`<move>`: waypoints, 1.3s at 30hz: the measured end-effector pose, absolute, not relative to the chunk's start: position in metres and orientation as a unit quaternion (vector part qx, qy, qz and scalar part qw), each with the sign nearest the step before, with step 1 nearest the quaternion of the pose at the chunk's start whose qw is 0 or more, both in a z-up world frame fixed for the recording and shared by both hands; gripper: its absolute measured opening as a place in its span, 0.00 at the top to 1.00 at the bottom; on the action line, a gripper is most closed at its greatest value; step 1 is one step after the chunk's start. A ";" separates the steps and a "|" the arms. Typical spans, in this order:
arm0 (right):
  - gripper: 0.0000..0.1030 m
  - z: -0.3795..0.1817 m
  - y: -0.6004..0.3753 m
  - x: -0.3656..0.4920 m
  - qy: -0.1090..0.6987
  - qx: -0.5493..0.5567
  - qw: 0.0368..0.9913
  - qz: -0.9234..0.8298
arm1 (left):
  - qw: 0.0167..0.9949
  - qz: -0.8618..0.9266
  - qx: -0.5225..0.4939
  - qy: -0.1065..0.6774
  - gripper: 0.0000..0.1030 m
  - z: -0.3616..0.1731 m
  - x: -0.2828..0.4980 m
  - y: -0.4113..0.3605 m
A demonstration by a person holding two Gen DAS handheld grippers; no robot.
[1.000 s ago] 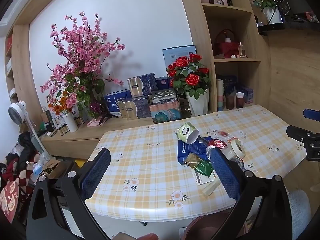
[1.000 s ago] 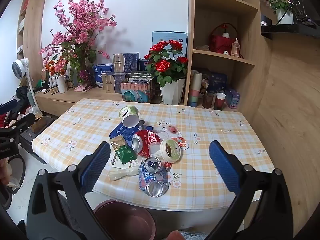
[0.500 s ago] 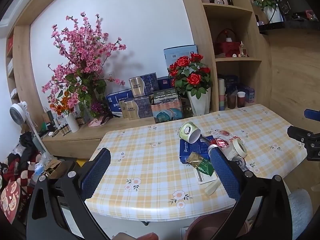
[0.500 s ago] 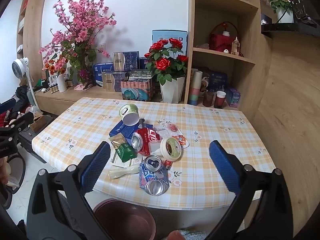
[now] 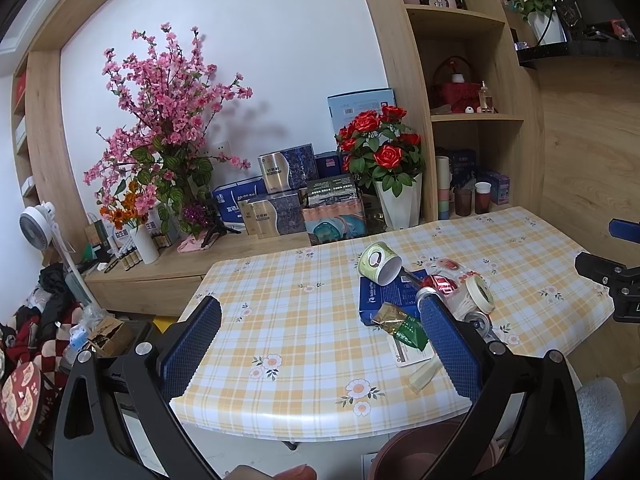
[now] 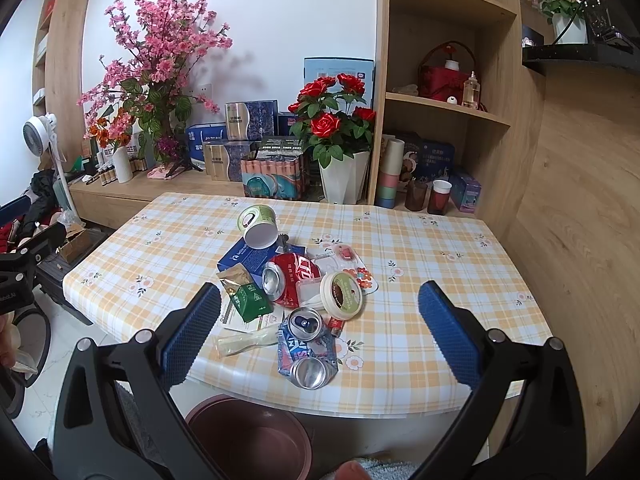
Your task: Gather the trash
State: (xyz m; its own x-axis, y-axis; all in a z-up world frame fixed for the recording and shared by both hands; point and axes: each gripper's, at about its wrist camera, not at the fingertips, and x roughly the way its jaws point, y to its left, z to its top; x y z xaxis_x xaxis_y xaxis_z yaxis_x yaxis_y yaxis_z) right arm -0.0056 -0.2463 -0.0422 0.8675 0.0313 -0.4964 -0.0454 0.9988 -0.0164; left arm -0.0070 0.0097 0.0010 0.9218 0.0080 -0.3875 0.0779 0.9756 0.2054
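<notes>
1. Both claws gape wide for us, left gripper (image 5: 320, 344) and right gripper (image 6: 320, 328), gripping nothing.
2. We see the trash pile (image 6: 296, 288) heaped mid-table (image 6: 440, 248), near its front edge.
3. We spot the brown bin (image 6: 248, 436) below that edge.

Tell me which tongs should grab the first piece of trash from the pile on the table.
Right. The right tongs face the trash pile head-on, open, with the bin below. The left tongs point at bare tablecloth beside it.
</notes>
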 end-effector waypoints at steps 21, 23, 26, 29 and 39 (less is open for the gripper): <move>0.05 -0.050 -0.246 -0.004 0.261 -0.015 0.965 0.021 | 0.973 -0.017 0.108 0.201 0.05 -0.005 -0.007 0.015; 0.05 -0.052 -0.246 -0.004 0.262 -0.015 0.965 0.020 | 0.973 -0.017 0.109 0.202 0.05 -0.005 -0.006 0.014; 0.05 -0.054 -0.245 -0.005 0.261 -0.015 0.965 0.020 | 0.973 -0.017 0.108 0.201 0.05 -0.006 -0.006 0.014; 0.05 -0.052 -0.246 -0.004 0.261 -0.015 0.965 0.021 | 0.973 -0.017 0.108 0.202 0.05 -0.006 -0.006 0.014; 0.05 -0.052 -0.244 -0.004 0.265 -0.016 0.964 0.021 | 0.973 -0.016 0.108 0.202 0.05 -0.006 -0.006 0.014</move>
State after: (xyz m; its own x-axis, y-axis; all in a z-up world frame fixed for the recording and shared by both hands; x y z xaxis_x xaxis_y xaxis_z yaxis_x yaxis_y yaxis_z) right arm -0.0036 -0.2445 -0.0523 0.8586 0.0321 -0.5117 -0.0491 0.9986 -0.0197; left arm -0.0062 0.0143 -0.0058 0.9180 0.0118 -0.3964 0.0755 0.9761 0.2038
